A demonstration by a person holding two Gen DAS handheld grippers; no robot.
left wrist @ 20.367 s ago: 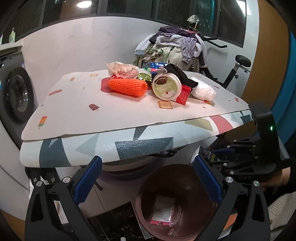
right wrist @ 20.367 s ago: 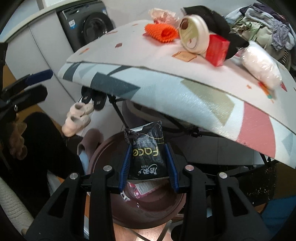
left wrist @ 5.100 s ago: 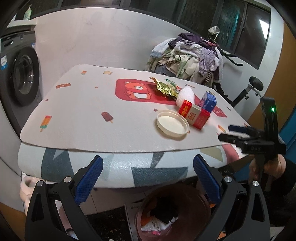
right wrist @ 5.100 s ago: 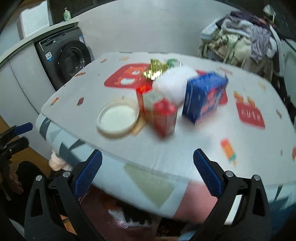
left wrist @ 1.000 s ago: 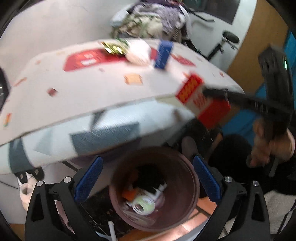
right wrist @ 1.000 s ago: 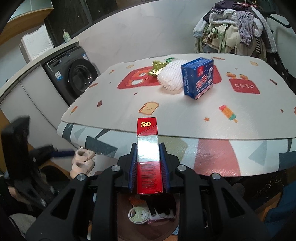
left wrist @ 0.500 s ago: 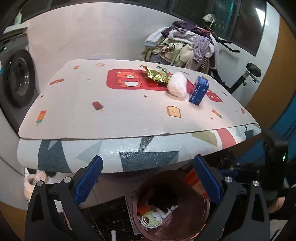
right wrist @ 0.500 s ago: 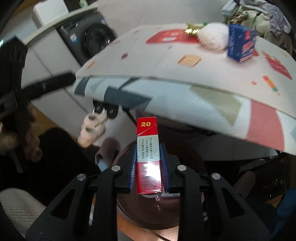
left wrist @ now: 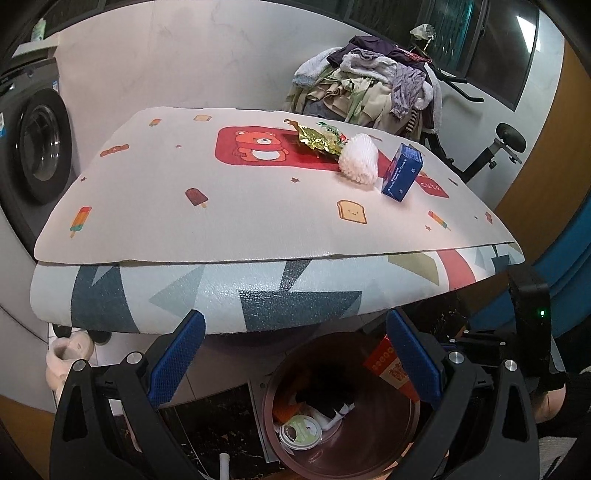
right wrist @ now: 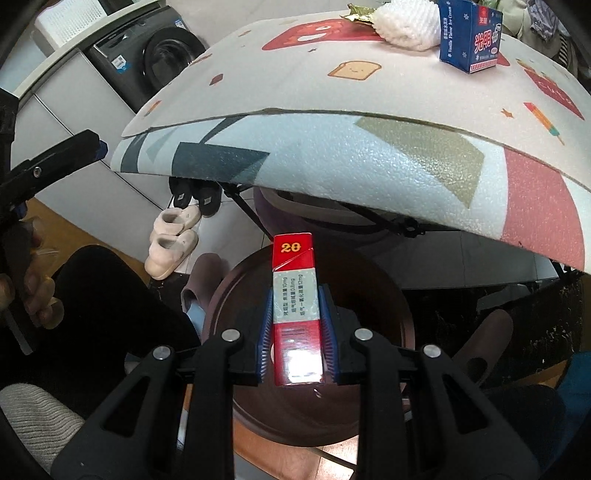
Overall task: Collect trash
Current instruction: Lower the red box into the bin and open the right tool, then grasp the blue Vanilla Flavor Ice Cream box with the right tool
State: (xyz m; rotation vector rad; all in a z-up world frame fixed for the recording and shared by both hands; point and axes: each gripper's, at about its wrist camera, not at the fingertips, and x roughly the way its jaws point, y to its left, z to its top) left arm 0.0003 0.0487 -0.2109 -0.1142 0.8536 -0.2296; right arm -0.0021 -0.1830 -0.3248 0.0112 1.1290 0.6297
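Note:
My right gripper [right wrist: 295, 332] is shut on a red cigarette box [right wrist: 295, 310] and holds it upright over the brown trash bin [right wrist: 229, 280]; the box also shows in the left wrist view [left wrist: 388, 365] above the bin [left wrist: 369, 450], which holds a round lid [left wrist: 300, 432] and other trash. My left gripper [left wrist: 295, 354] is open and empty, below the table's front edge. On the table lie a blue box [left wrist: 402, 171], a white foam net [left wrist: 360, 164] and a gold wrapper [left wrist: 319, 142]. These also show in the right wrist view: the blue box [right wrist: 471, 35] and the foam net [right wrist: 406, 26].
The padded table [left wrist: 221, 206] overhangs the bin. A washing machine [left wrist: 33, 147] stands at the left. A clothes pile on an exercise bike [left wrist: 376, 85] is behind the table. Slippers [right wrist: 173, 240] lie on the floor under the table.
My right gripper has lowered the red box closer over the bin. The left gripper has barely moved and stays open.

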